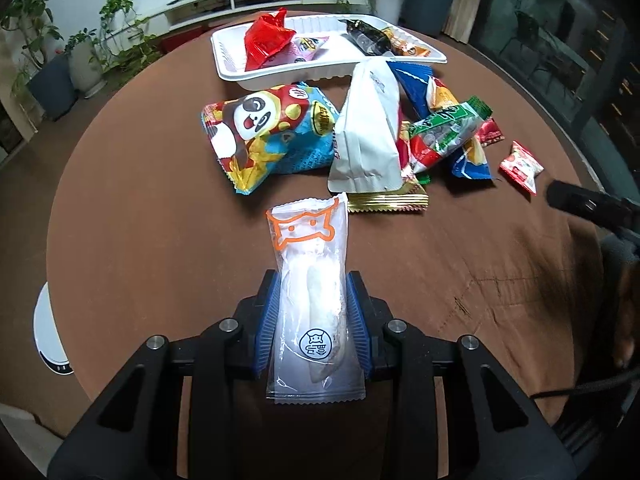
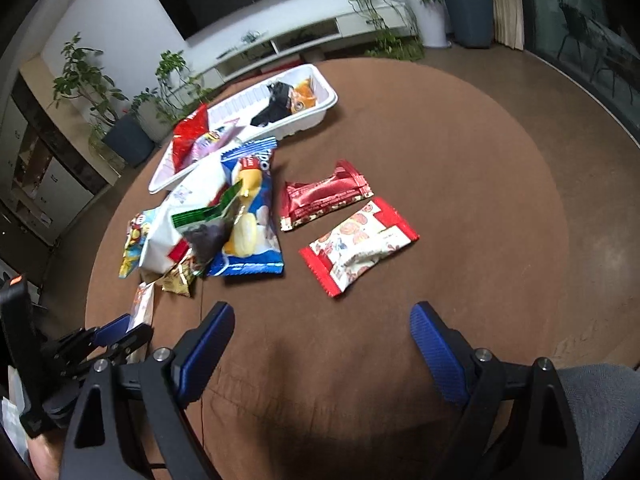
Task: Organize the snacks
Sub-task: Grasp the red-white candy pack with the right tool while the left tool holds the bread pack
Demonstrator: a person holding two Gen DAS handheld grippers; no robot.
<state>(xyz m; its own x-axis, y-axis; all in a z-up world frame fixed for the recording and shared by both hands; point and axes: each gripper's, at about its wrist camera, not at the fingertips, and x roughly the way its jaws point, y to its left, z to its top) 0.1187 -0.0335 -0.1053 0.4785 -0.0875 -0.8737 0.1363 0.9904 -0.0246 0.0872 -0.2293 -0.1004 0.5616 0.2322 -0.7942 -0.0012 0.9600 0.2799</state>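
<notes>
My left gripper (image 1: pixel 314 280) is shut on a clear packet (image 1: pixel 312 264) with an orange cat outline, its blue pads pressing both sides; the packet stands just above the brown table. The same gripper (image 2: pixel 120 328) and packet (image 2: pixel 144 304) show at the left of the right wrist view. My right gripper (image 2: pixel 322 312) is open over bare table with nothing between its fingers. Beyond it lie a red-and-white packet (image 2: pixel 360 244) and a dark red packet (image 2: pixel 326 194). A white tray (image 1: pixel 328 70) at the far side holds a red bag (image 1: pixel 266 40) and dark packets.
A heap of snacks lies between me and the tray: a panda bag (image 1: pixel 272 136), a white pouch (image 1: pixel 368 136), a green packet (image 1: pixel 448 132) and a blue bag (image 2: pixel 252 220). The round table's edge (image 1: pixel 64 200) curves close on the left. Potted plants and a low cabinet stand behind.
</notes>
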